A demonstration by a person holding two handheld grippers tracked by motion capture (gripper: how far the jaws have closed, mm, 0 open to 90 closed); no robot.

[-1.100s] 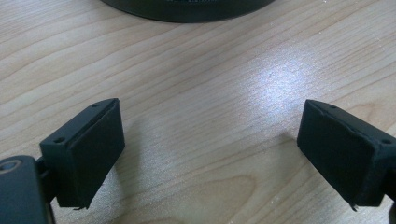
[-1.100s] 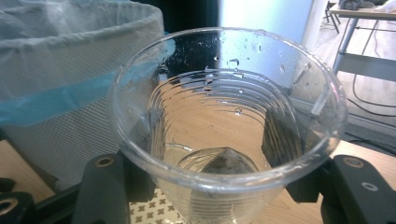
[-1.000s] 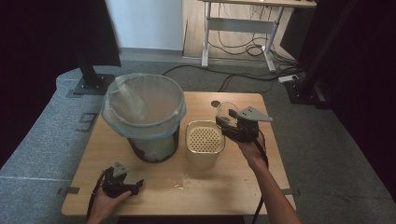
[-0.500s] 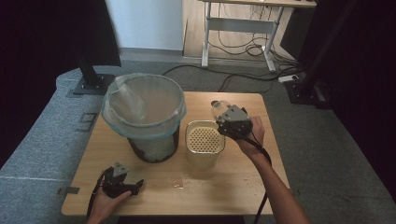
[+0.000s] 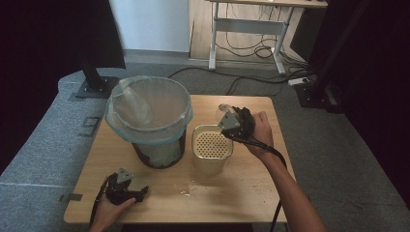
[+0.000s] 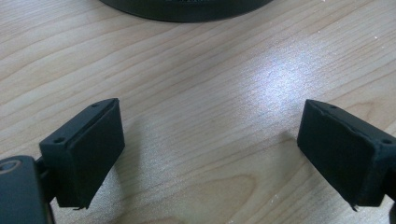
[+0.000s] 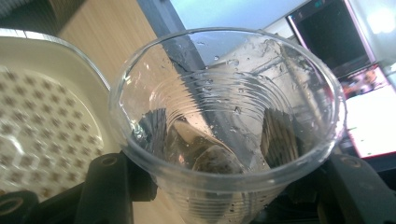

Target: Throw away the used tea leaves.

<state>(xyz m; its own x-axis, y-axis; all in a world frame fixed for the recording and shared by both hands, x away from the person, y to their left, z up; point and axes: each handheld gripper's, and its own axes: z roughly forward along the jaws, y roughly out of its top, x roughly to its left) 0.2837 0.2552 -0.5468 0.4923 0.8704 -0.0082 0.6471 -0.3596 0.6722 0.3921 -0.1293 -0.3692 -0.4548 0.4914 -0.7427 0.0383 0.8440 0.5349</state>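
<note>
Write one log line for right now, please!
right claw: holds clear cup by strainer tub | left claw: open, empty, on table

On the table [image 5: 251, 193], a lined bin [image 5: 150, 121] stands left of a perforated container [image 5: 211, 147] — the two nearly touching. A cup [image 5: 223, 109] hangs just behind the container's right edge.

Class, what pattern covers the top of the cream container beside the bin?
A grid of small holes on the cream container; the high view shows it best.

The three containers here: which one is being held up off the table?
The clear plastic cup, clamped in the right gripper. The bag-lined bin and the cream perforated-top container both stand on the table.
</note>
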